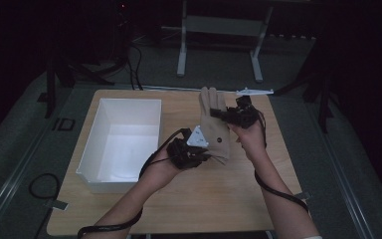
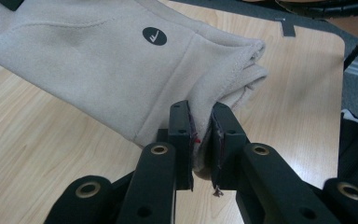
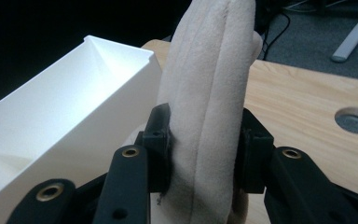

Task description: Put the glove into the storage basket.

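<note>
A beige glove (image 1: 214,122) hangs stretched in the air between the two grippers, clear of the wooden surface (image 1: 219,194). In the high view it runs lengthwise away from the person, cuff nearest, fingertips farthest, with a small dark round logo (image 1: 220,140) facing up near the cuff.

The left gripper (image 1: 206,155) has the cuff end. In the left gripper view its fingers (image 2: 181,140) stand narrow, pinched tight on the cuff's hem, with only a thin fold of fabric between the pads; the rest of the glove (image 2: 121,60) spreads away above and to the left of them, logo (image 2: 154,36) uppermost.

The right gripper (image 1: 224,115) has the far end. In the right gripper view its fingers (image 3: 161,140) are set about half wide, one pad pressed on each side of the glove's bunched finger section (image 3: 209,107), which rises straight up from between them.

A white open box (image 1: 122,142) stands on the surface, off to the left of the left gripper's fingers; in the right gripper view its wall (image 3: 60,121) lies just beside the left finger, though whether it touches the glove is hard to judge from that angle. A round hole (image 3: 355,120) in the surface shows to the right of the right gripper's fingers.
</note>
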